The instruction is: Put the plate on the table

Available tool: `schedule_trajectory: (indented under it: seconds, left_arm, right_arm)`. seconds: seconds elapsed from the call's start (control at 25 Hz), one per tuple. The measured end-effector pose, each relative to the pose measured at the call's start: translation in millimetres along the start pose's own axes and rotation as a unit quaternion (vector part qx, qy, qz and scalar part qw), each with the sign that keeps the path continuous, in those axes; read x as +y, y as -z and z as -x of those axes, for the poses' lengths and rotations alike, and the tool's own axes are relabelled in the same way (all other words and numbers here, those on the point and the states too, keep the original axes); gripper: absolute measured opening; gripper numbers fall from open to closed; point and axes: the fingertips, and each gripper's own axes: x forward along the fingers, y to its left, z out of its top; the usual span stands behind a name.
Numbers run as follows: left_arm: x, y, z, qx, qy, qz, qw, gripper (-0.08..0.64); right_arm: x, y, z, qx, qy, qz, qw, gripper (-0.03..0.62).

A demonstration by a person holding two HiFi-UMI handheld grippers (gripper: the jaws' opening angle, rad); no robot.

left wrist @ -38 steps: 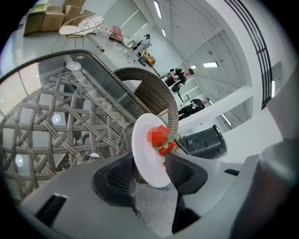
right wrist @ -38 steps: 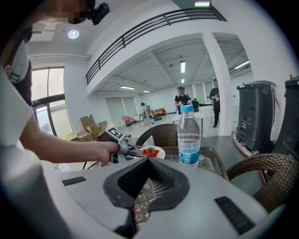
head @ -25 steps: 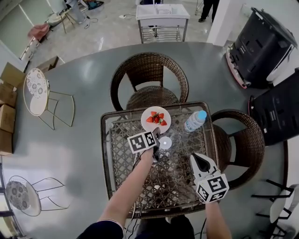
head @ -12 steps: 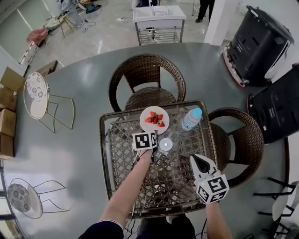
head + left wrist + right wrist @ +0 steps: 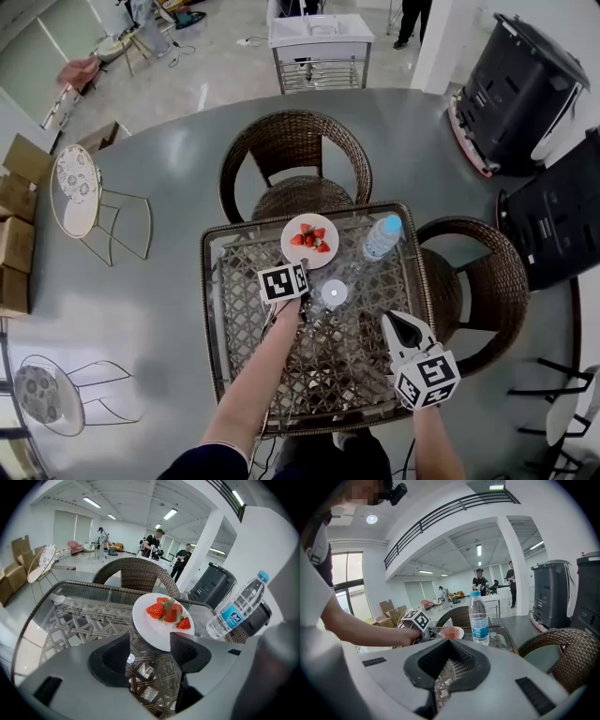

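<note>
A white plate point(image 5: 312, 240) with strawberries rests on the glass-topped wicker table point(image 5: 211, 309) near its far edge. My left gripper point(image 5: 304, 273) is just short of the plate's near rim. In the left gripper view its jaws point(image 5: 150, 644) are opening, and the plate point(image 5: 161, 620) lies beyond the fingertips with nothing pressed between them. My right gripper point(image 5: 397, 324) hovers over the table's near right part with its jaws together and empty. The right gripper view point(image 5: 446, 665) shows the plate point(image 5: 451, 632) far ahead beside my left hand.
A water bottle point(image 5: 382, 237) stands right of the plate; it also appears as the bottle point(image 5: 236, 609) at the right of the left gripper view. Wicker chairs stand at the far side point(image 5: 298, 155) and the right side point(image 5: 478, 281). People and a trolley are in the background.
My left gripper has drawn slightly back from the plate's near rim. The plate stays on the table. The right gripper has not moved.
</note>
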Motion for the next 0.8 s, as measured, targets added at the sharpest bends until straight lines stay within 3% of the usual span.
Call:
schedule_trajectory:
  seconds: [0.16,0.32,0.44,0.56,0.8]
  left_arm:
    - [-5,-1,21,-0.031,0.007,-0.024,0.9992,0.253]
    - [-23,3,59,-0.070,0.048,-0.071,0.9939,0.251]
    - [-41,4,94,-0.097,0.078,-0.104,0.9867,0.239]
    - [-60,7,135,-0.131,0.100,-0.131,0.9775,0.169]
    - [-87,16,216,-0.184,0.131,-0.154,0.9619,0.101]
  right_arm:
    - [0,-5,4,-0.008,-0.003,0.002,1.000,0.005]
    - [8,-12,10,-0.018,-0.009,0.006,1.000,0.005]
    - [17,-21,16,-0.029,-0.019,0.010,0.999,0.005]
    - [28,-32,24,-0.042,-0.034,0.017,0.998,0.005]
    - [58,-57,41,-0.071,-0.069,0.043,0.994,0.005]
